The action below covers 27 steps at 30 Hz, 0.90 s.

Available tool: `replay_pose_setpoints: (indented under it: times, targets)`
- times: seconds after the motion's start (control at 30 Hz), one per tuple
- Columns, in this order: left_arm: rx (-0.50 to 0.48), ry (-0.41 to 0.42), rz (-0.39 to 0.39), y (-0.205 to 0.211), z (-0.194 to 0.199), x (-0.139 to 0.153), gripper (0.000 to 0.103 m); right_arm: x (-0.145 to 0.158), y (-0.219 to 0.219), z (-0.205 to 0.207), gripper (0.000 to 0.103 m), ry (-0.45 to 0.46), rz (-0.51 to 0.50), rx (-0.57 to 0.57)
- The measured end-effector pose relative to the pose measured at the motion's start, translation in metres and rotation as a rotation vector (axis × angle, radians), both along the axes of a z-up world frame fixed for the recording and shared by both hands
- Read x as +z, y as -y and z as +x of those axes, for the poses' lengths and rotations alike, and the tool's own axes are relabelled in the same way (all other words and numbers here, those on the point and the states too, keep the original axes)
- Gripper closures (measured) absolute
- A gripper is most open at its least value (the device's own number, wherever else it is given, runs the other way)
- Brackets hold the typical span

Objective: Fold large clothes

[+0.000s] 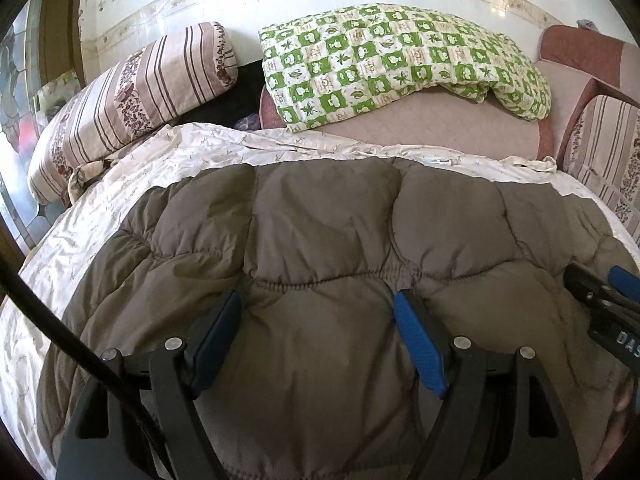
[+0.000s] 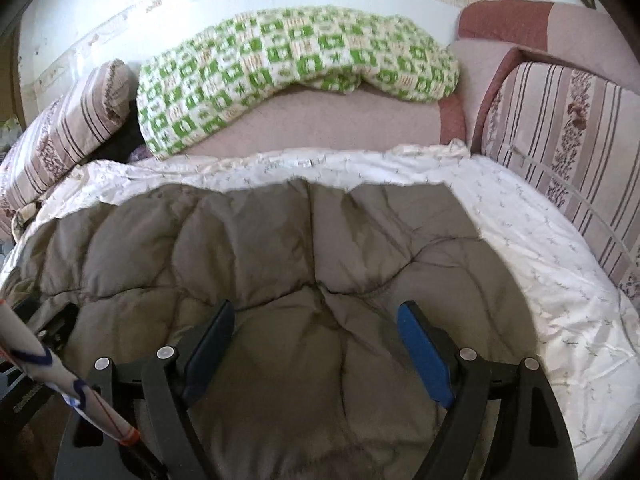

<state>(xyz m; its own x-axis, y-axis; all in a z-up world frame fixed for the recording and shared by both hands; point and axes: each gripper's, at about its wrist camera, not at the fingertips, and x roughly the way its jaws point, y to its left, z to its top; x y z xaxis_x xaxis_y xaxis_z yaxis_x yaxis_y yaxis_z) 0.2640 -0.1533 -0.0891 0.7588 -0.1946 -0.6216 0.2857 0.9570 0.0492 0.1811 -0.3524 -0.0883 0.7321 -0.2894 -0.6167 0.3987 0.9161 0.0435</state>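
Nearest, the left hand-held gripper (image 1: pixel 318 312) and the right hand-held gripper (image 2: pixel 316 322) both hover with jaws spread wide over the brown quilted jacket (image 1: pixel 320 240), gripping nothing; whether the pads brush the fabric I cannot tell. The jacket lies spread on a white floral sheet (image 1: pixel 100 216) covering the bed. The likely trouble: the puffy, slick padding could slip from a shallow pinch, or a bite could take the sheet beneath, dragging it along. Beyond lie a striped pillow (image 1: pixel 132 92) and a green checked quilt (image 1: pixel 400 56) against the wall.
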Motion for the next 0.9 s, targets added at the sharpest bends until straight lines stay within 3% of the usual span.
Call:
replay_pose_setpoints:
  times: [0.2,0.43,0.53,0.7,0.8,0.9]
  targets:
    - [0.000,0.004,-0.008,-0.006,-0.015,0.009,0.025,0.016,-0.010,-0.021,0.016,0.032,-0.045,0.002]
    - [0.043,0.033,0.003,-0.035,-0.043,0.016,0.025,0.012,-0.008,-0.049,0.016,0.015,0.099,-0.007]
    - [0.075,0.020,-0.018,-0.057,-0.058,0.020,0.025,0.007,-0.014,-0.074,0.016,0.025,0.116,-0.002]
    - [0.148,-0.012,-0.017,-0.099,-0.079,0.002,0.022,0.001,-0.011,-0.090,0.016,0.001,0.095,-0.018]
    - [0.168,-0.096,-0.034,-0.110,-0.064,-0.013,0.018,-0.013,-0.003,-0.085,0.016,-0.055,0.097,-0.047]
    - [0.169,-0.078,0.011,-0.104,-0.060,-0.019,0.014,-0.027,-0.001,-0.075,0.012,-0.097,0.088,-0.043]
